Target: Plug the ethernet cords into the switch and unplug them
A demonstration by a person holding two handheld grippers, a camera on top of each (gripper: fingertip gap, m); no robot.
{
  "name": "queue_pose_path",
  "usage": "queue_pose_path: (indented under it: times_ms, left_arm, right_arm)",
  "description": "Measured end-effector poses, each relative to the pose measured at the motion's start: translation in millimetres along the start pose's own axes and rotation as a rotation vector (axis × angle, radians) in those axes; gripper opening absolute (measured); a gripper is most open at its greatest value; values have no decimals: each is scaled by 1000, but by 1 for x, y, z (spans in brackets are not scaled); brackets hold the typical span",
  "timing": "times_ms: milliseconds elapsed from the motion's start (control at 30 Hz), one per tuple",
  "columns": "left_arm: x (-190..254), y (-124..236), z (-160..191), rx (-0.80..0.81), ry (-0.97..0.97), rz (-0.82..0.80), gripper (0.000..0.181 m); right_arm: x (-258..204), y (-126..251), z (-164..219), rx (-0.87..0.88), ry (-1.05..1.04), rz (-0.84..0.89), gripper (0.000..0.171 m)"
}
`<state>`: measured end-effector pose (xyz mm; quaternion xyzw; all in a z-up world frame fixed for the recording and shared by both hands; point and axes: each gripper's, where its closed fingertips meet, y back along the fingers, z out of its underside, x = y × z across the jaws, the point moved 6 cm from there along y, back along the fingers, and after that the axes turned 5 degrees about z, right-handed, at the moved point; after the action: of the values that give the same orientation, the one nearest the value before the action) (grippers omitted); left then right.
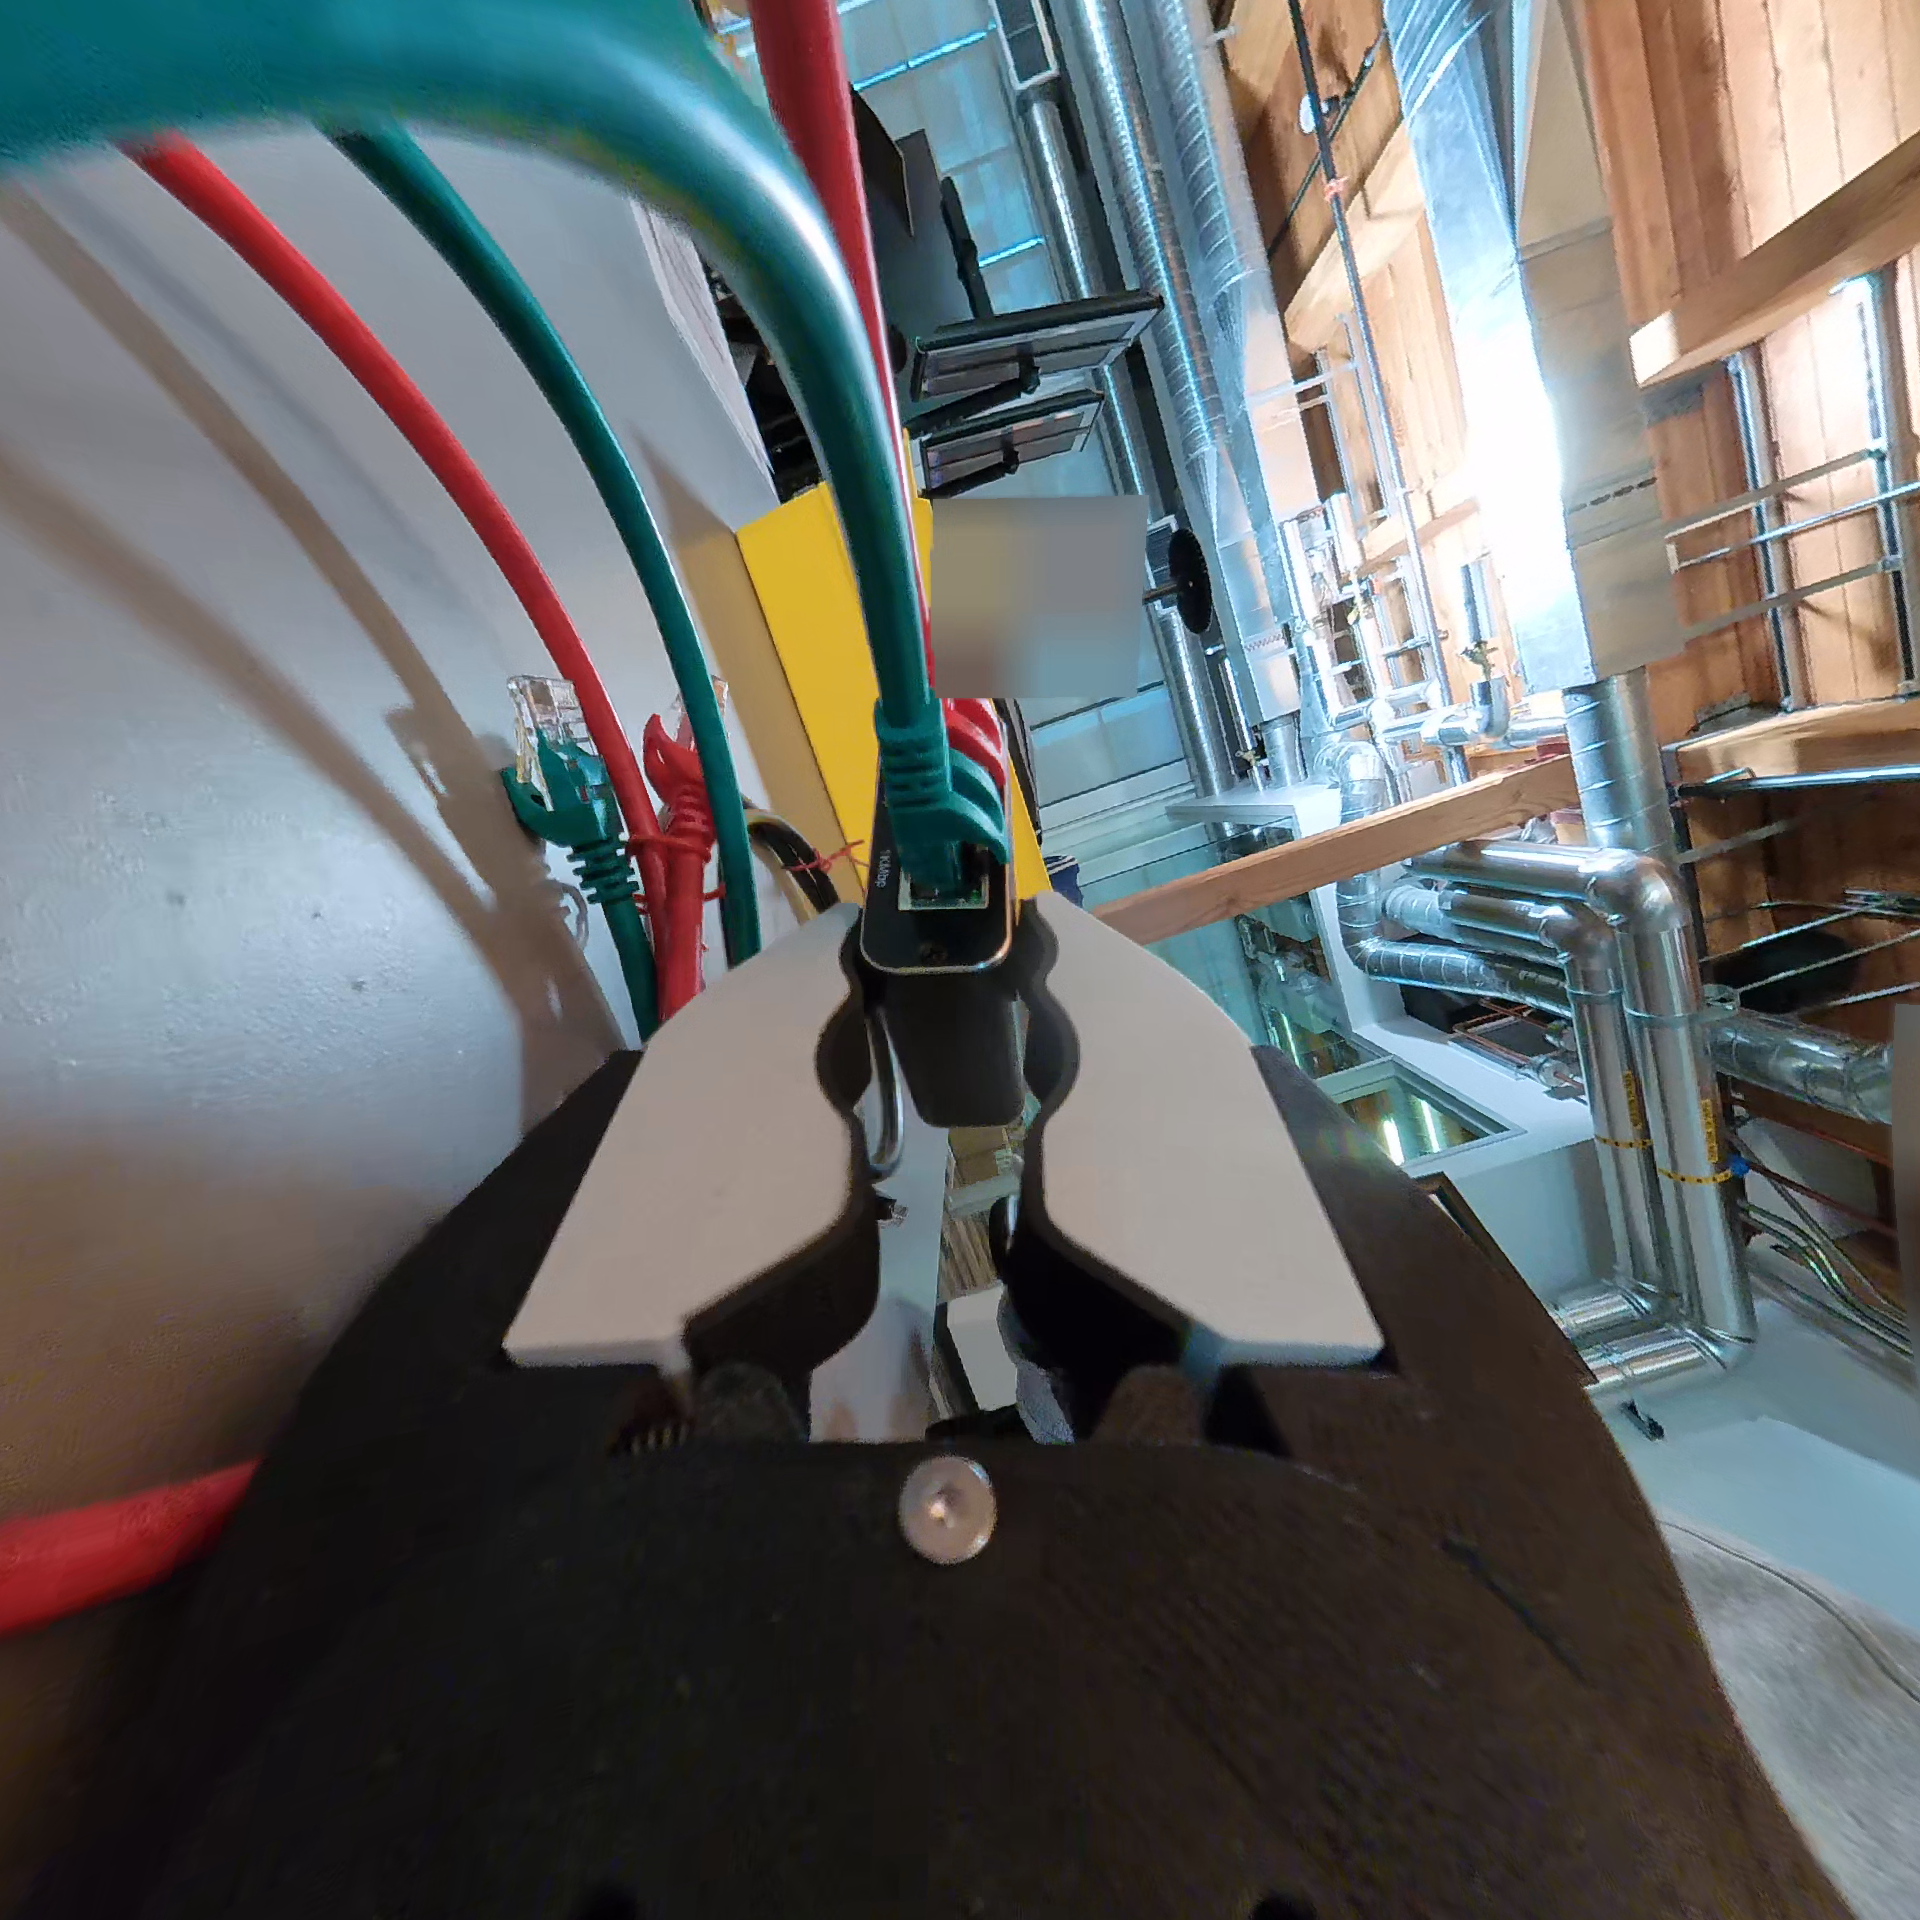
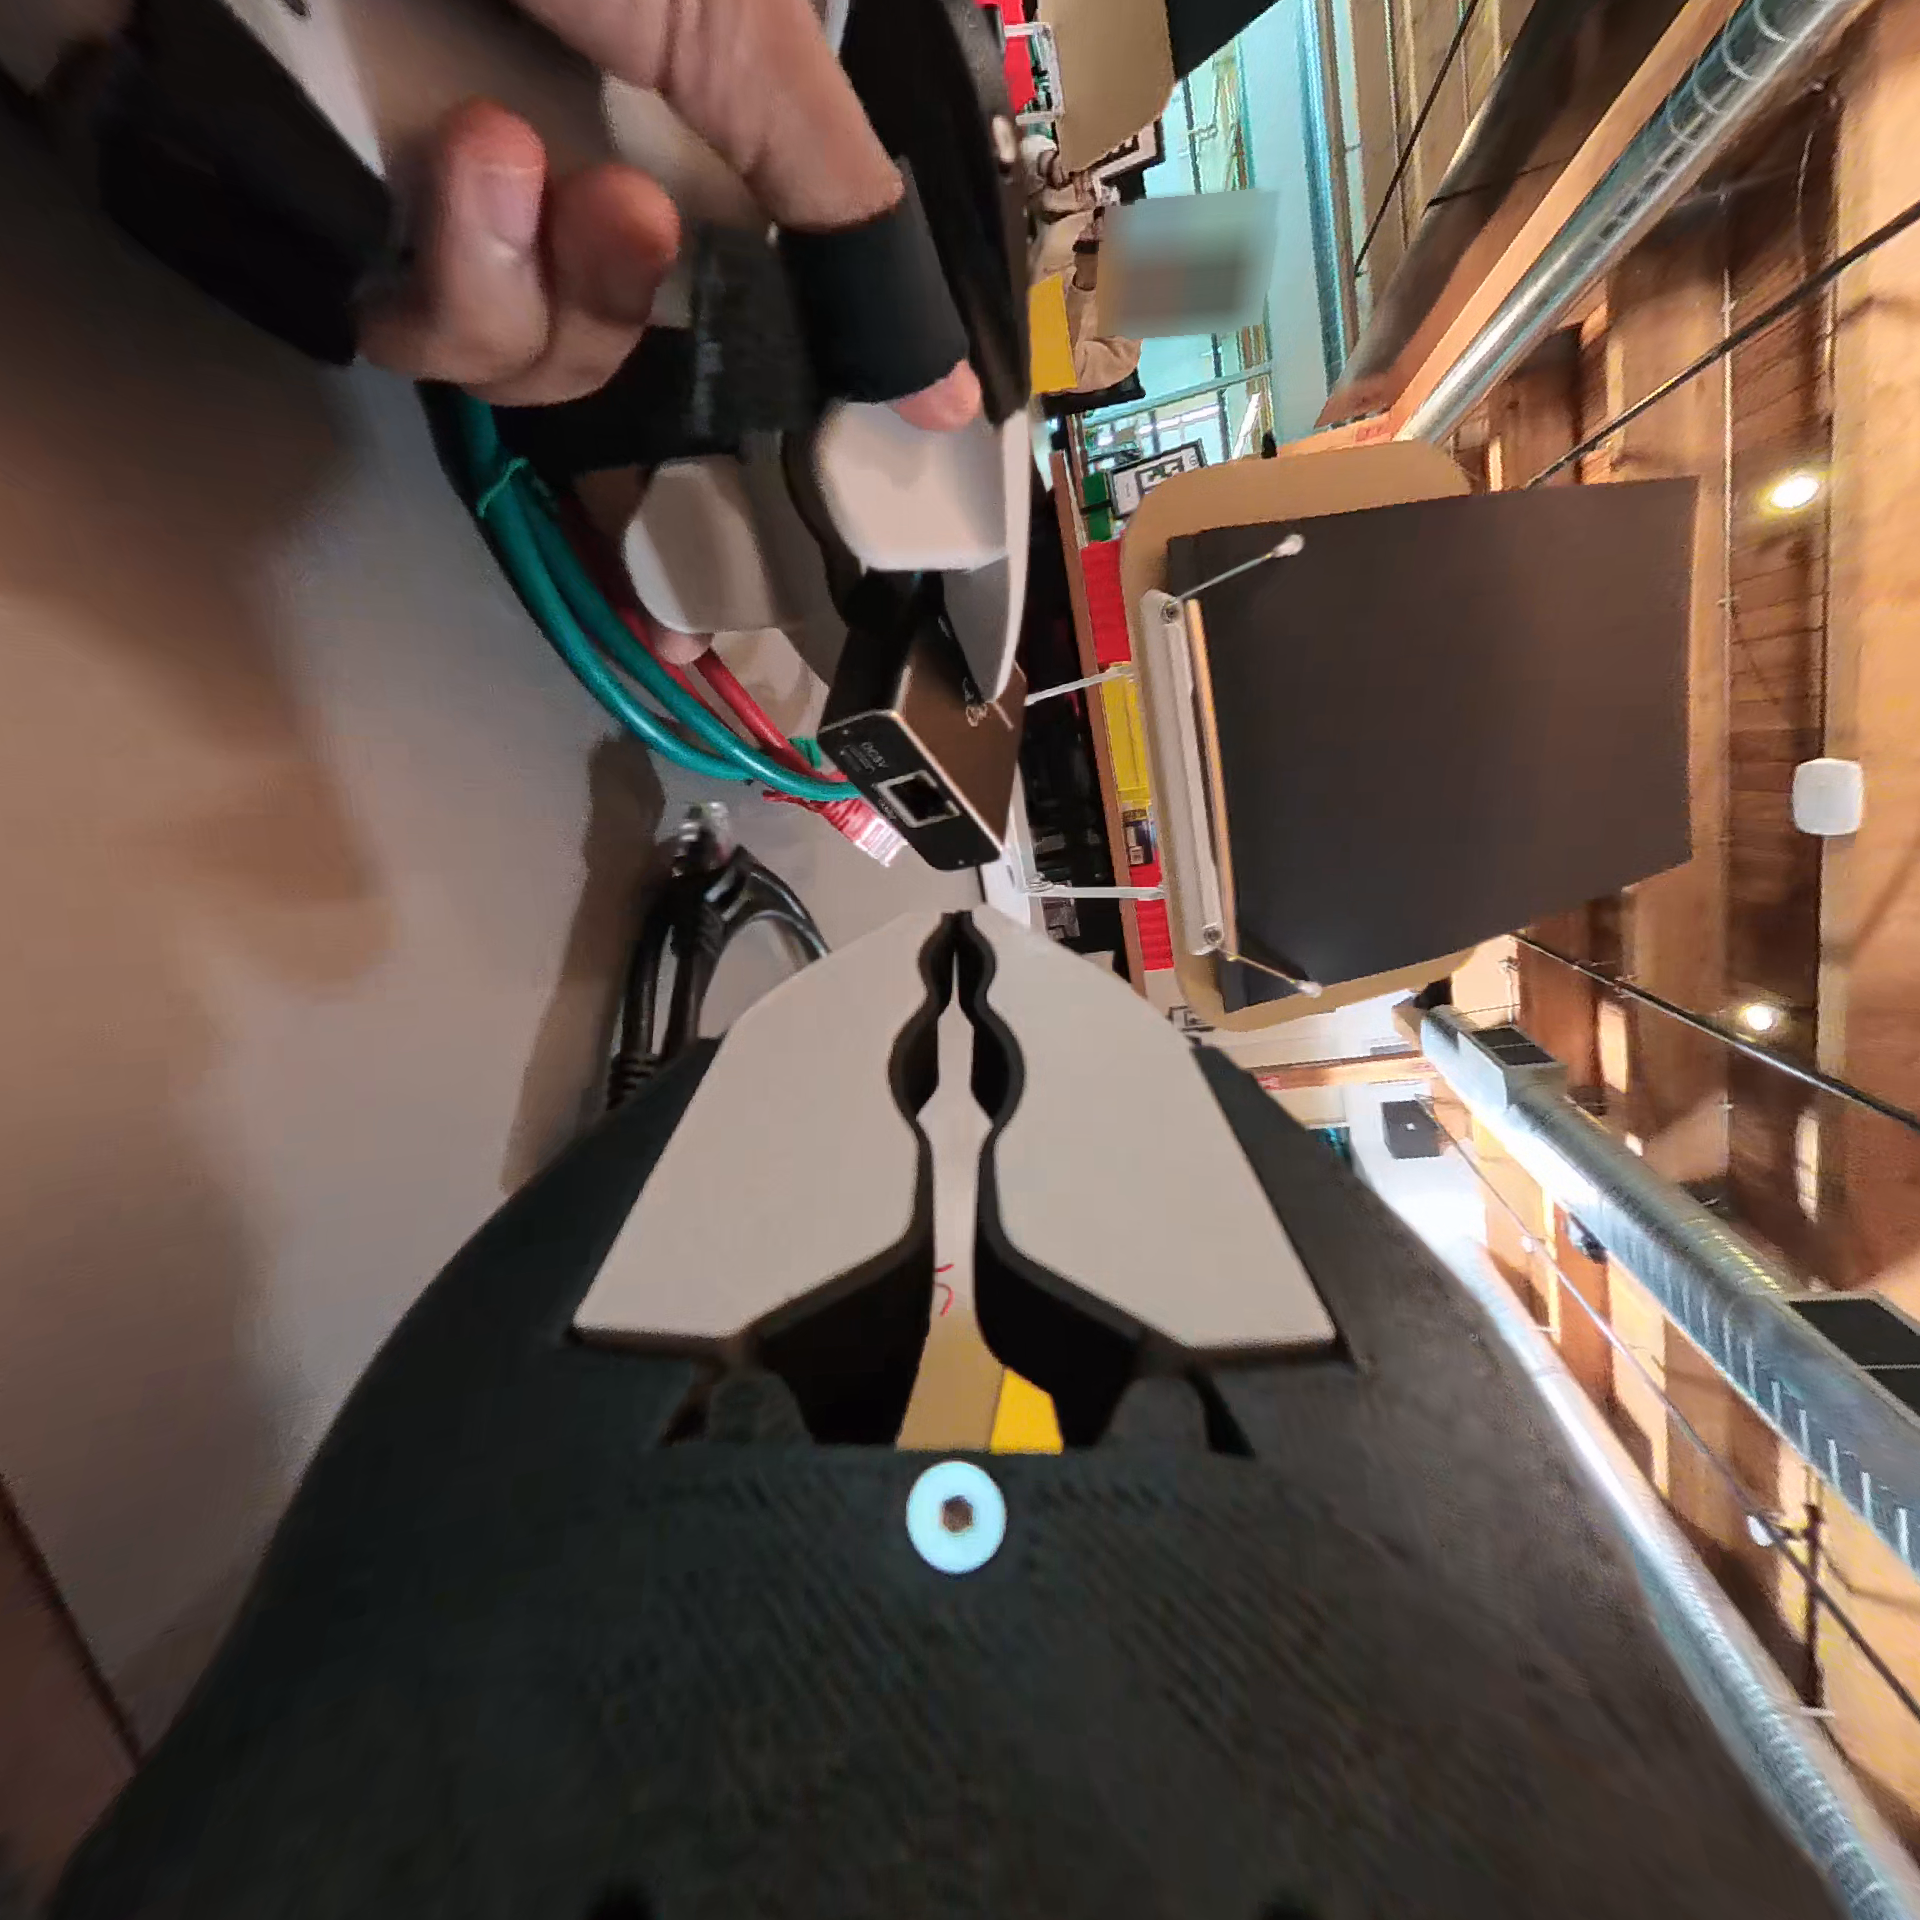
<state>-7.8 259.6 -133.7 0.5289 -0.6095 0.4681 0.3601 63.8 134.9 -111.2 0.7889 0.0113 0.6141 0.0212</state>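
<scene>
Left gripper (image 1: 940, 997) pinches black switch (image 1: 940, 935), centre frame; green ethernet cords (image 1: 914, 769) plugged, red cord (image 1: 675, 800) loose lower left. Right gripper (image 2: 961, 935) pressed together, empty. Unplugging remains.

Bright glare at right in left wrist view, blurred edges, fisheye bending, soft wall shadows

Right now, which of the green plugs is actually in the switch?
The green plug whose cord arches overhead: it sits in the port of the black switch clamped in the left gripper. The other green plug lies loose on the white table, clear tip bare.
</scene>
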Motion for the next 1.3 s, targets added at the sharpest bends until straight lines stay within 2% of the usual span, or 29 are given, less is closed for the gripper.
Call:
queue_pose_path:
  times_ms: [100,133,300,433,567,767,933,1000,1067,1300]
  left_arm:
    - [0,1,-1,13,5,7,24]
    - [0,1,-1,16,10,13,24]
    - [0,2,-2,22,22,28,24]
    - [0,1,-2,15,26,30,24]
    - [0,0,-1,6,27,32,24]
    - [0,0,-1,-2,27,35,24]
    - [0,-1,-1,-5,25,35,24]
    - [0,-1,-1,-5,25,34,24]
    - [0,-1,-1,-4,25,35,24]
    - [0,0,-1,-4,30,46,24]
  right_arm:
    - [0,-4,8,-39,-75,-44,0]
    - [-1,-6,13,-59,-162,-95,0]
    - [-3,-12,33,-127,-818,-476,24]
    - [0,-16,43,-155,-1078,-600,34]
    - [-16,-21,43,-255,-1144,-717,38]
    - [-16,-32,35,-263,-1068,-661,30]
    - [-27,-38,34,-341,-1069,-710,30]
    - [-28,-39,33,-338,-1060,-716,24]
    - [-28,-37,32,-324,-1052,-720,11]
    - [-9,-33,34,-207,-1129,-643,11]
